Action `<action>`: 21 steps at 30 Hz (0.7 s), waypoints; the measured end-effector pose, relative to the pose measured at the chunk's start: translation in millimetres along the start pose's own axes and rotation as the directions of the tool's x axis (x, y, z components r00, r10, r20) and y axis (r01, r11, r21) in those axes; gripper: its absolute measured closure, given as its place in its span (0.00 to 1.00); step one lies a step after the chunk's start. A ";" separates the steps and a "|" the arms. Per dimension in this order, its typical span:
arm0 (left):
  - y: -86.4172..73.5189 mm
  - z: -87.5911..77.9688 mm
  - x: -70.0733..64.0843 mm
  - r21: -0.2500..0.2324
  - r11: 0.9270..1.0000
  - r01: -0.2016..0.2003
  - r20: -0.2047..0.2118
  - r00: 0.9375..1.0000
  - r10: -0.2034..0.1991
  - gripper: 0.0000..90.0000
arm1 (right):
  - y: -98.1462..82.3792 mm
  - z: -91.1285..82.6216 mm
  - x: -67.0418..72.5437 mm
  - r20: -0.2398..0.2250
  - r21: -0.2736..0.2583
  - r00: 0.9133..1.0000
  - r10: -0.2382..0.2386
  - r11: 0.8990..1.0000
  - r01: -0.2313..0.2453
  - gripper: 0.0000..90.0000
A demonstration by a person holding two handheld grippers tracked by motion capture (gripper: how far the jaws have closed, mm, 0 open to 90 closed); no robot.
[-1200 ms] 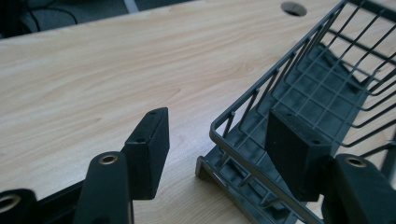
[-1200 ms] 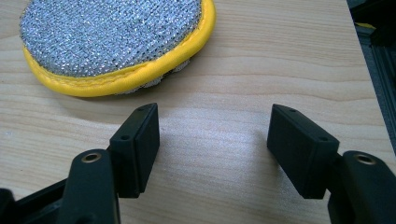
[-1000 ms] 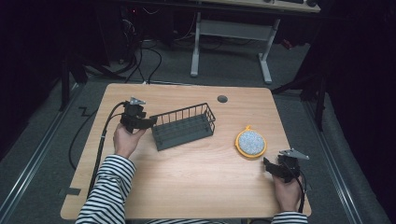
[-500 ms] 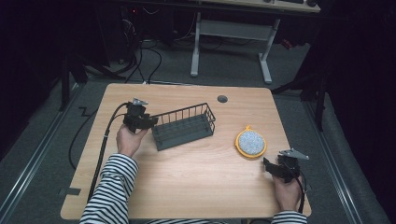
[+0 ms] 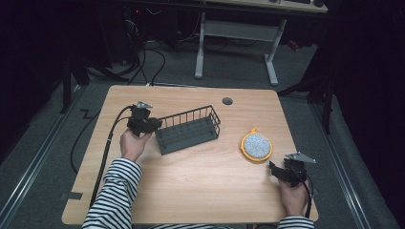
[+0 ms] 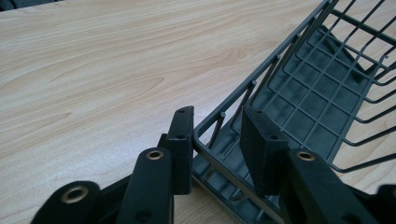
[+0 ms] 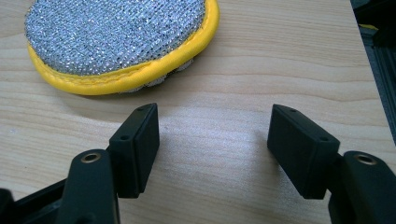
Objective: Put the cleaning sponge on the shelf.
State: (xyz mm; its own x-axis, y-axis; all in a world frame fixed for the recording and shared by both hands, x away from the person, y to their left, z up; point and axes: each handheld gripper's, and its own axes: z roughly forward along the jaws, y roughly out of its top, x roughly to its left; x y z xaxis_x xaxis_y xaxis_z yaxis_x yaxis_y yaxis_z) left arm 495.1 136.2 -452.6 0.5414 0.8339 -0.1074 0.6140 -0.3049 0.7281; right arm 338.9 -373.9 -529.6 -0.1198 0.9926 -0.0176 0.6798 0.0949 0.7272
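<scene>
So the left gripper (image 6: 217, 140) has just been closing its 2 jaws and now pinches the wire basket (image 5: 188, 129) by its corner rim, at the table's (image 5: 200, 191) left middle. Looks ready to drag. Right gripper (image 7: 212, 144) sits wide apart beside the scrub pad (image 7: 116, 37).

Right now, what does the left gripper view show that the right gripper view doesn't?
Left gripper view: the left gripper, its jaws just closed on the corner rim of the basket. Right gripper view: the right gripper, jaws open and empty, with the scrubber lying just beyond them. Both: the wooden table.
</scene>
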 end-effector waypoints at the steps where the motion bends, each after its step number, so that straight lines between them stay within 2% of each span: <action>1: -0.2 -0.2 -0.4 0.000 1.000 0.001 0.001 1.000 -0.001 0.73 | 0.0 0.0 0.0 0.000 0.000 1.000 0.000 1.000 0.000 0.38; 7: -1.8 -0.5 -5.9 -0.005 1.000 0.010 0.006 1.000 -0.010 0.74 | -0.1 -0.1 0.2 -0.001 0.001 1.000 0.001 1.000 -0.001 0.38; 13: -2.4 -0.2 -17.3 -0.001 1.000 -0.005 0.001 1.000 0.005 0.75 | -0.1 -0.1 0.2 -0.001 0.000 1.000 -0.001 1.000 0.001 0.38; 21: -7.8 -2.0 -29.2 -0.016 1.000 0.013 0.021 1.000 -0.013 0.75 | 0.0 -0.1 0.1 -0.001 0.000 1.000 0.000 1.000 0.000 0.38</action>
State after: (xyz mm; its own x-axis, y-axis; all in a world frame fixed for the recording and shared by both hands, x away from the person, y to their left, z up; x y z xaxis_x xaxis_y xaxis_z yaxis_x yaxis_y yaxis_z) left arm 473.3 115.1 -453.8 0.5453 0.8280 -0.1305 0.6120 -0.2869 0.7370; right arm 338.8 -373.7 -529.6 -0.1204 0.9926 -0.0171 0.6800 0.0950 0.7270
